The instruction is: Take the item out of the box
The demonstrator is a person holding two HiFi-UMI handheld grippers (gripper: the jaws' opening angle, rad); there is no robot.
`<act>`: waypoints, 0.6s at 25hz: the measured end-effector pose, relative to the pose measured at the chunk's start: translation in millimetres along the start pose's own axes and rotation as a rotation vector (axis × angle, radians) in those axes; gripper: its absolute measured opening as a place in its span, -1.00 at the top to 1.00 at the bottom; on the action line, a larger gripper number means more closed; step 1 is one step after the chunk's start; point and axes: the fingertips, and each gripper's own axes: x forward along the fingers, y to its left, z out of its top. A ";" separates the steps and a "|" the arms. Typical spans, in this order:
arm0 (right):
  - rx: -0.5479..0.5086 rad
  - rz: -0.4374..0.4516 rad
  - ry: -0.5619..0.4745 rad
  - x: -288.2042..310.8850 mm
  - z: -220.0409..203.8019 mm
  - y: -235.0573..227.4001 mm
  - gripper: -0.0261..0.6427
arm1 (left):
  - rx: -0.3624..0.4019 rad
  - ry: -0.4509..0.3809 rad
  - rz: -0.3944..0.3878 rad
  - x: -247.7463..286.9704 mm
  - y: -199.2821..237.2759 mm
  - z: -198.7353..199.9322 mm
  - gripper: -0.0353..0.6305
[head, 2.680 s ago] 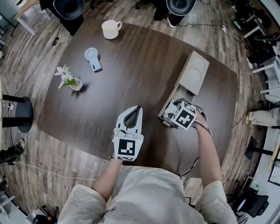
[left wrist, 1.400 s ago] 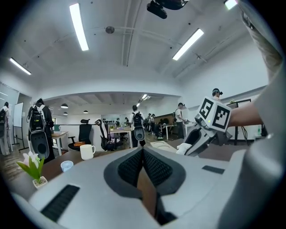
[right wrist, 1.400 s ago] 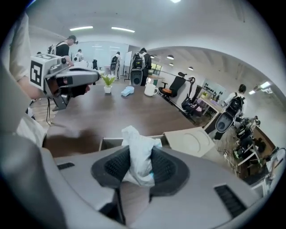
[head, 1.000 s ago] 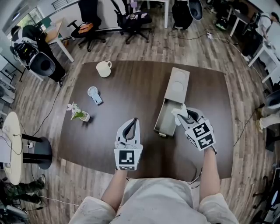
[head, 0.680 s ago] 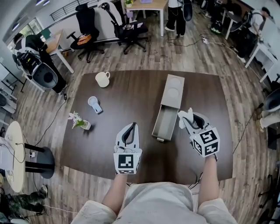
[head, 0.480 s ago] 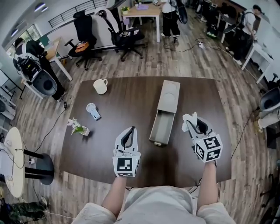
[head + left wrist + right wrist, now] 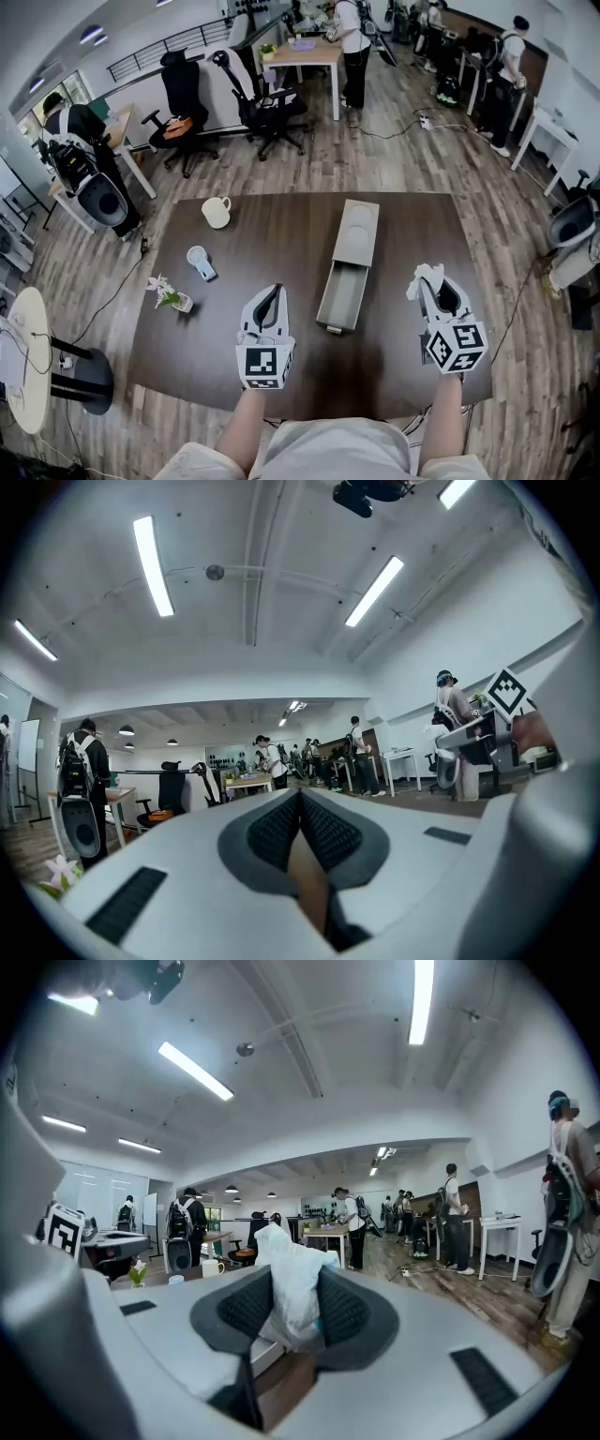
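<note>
- Two jaws of the right gripper (image 7: 294, 1324) are clamped on a crumpled white item (image 7: 289, 1274). Its loose top sticks up past the dark ribbed pads (image 7: 246, 1309).
- In the head view, the right gripper (image 7: 433, 289) holds that white item (image 7: 427, 277) in the air over the right part of the table. The item is well apart from the box and fully out of it.
- The left gripper (image 7: 300, 829) has its jaws pressed together, and nothing sits between them.
- From the head view, the left gripper (image 7: 270, 298) hovers over the near part of the table, just left of the box's drawer. It touches nothing.
- The box (image 7: 357, 225) is long and grey-beige and lies flat on the dark wooden table (image 7: 281, 225) between the two grippers. Its drawer (image 7: 342, 298) is slid out toward the person.
- On the left part of the table stand a small blue-white fan (image 7: 198, 262), a little potted plant (image 7: 168, 296) and a cream mug (image 7: 217, 212), each well apart from the box.
- Beyond the table are a wood-plank floor, black office chairs (image 7: 267, 94) and several people standing at desks.
</note>
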 end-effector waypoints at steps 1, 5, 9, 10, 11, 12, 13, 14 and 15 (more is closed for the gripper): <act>0.000 -0.010 -0.014 -1.9 1.4 -0.5 0.51 | 0.000 -0.002 0.000 0.1 0.3 0.6 0.89; -0.035 -0.087 -0.077 -11.9 7.8 -5.6 0.51 | 0.003 -0.006 0.007 0.5 1.6 2.4 0.89; -0.112 -0.162 -0.139 -18.4 14.4 -8.5 0.51 | -0.002 -0.006 0.013 1.8 4.1 2.2 0.89; -0.125 -0.181 -0.153 -20.6 14.5 -9.1 0.51 | 0.000 -0.004 0.013 1.3 4.0 1.8 0.89; -0.129 -0.196 -0.168 -22.7 14.6 -9.8 0.51 | 0.002 -0.004 0.013 0.8 3.9 1.3 0.89; -0.126 -0.208 -0.184 -24.6 15.0 -10.4 0.51 | 0.006 -0.003 0.015 0.5 4.0 0.8 0.89; -0.120 -0.214 -0.200 -26.0 15.5 -11.1 0.51 | 0.009 -0.004 0.019 0.3 4.2 0.4 0.89; -0.114 -0.219 -0.211 -27.1 15.8 -11.7 0.51 | 0.012 -0.005 0.022 0.3 4.1 0.1 0.89; -0.111 -0.222 -0.217 -27.7 15.6 -12.0 0.51 | 0.013 -0.005 0.022 0.2 3.7 -0.8 0.89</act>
